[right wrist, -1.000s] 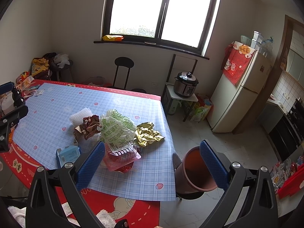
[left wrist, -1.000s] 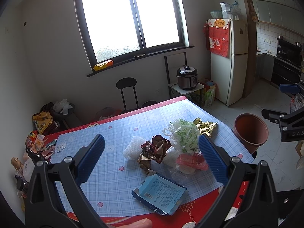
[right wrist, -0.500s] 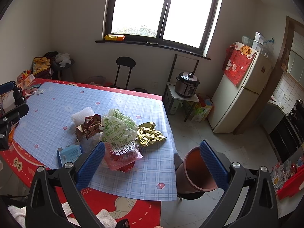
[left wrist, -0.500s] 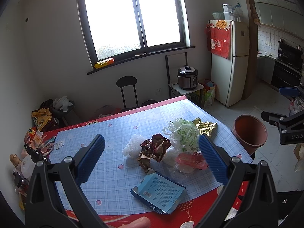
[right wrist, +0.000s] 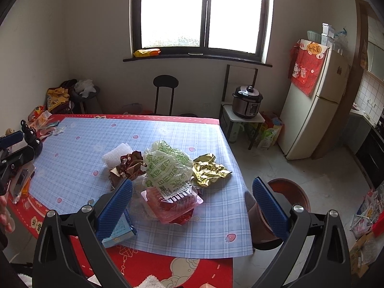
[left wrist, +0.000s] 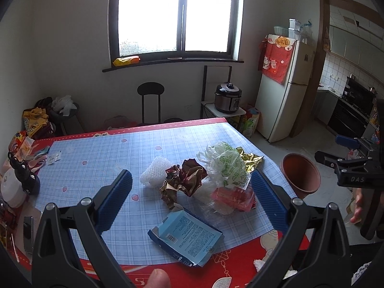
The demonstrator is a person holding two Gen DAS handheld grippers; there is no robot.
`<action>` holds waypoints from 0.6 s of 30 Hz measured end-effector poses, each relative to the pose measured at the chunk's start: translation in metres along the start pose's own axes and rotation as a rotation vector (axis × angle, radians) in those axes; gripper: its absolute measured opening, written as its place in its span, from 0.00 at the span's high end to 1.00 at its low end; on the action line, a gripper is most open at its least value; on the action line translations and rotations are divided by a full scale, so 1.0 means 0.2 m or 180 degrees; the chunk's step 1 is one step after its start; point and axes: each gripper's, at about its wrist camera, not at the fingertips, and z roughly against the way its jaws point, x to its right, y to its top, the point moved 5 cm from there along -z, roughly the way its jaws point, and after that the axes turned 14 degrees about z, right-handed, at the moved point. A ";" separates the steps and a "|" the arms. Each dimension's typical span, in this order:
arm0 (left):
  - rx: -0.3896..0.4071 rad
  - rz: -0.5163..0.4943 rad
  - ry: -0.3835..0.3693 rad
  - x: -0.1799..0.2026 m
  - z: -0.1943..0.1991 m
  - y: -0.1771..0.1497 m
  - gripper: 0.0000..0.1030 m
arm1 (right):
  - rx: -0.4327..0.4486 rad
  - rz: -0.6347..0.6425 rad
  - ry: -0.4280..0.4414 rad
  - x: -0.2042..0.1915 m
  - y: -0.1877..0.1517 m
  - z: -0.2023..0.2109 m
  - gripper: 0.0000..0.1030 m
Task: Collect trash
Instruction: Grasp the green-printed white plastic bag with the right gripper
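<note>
Left tool spread wide, empty, right tool likewise, both raised

Daylight is admitted through the window, whose panes are blown out to plain white in both views. The room is lit softly and evenly, with only faint shadows cast on the counter. Glints are seen on the gold foil wrapper. Straight lines are bent by fisheye distortion, and the corners are darkened to black
</note>
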 end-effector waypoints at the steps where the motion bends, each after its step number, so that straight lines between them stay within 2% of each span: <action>1: -0.0015 0.0044 0.0010 -0.04 -0.01 -0.01 0.05 | -0.0024 -0.0009 0.0035 -0.02 -0.01 -0.03 0.05; 7: -0.0223 0.0328 0.0102 -0.26 -0.13 -0.11 0.05 | -0.0188 -0.0047 0.0126 -0.16 -0.07 -0.19 0.05; 12: -0.0503 0.0490 0.0152 -0.46 -0.24 -0.24 0.05 | -0.0395 -0.0150 0.0287 -0.27 -0.13 -0.35 0.05; 18: -0.0680 0.0681 0.0235 -0.68 -0.36 -0.38 0.05 | -0.0615 -0.0271 0.0481 -0.42 -0.18 -0.51 0.05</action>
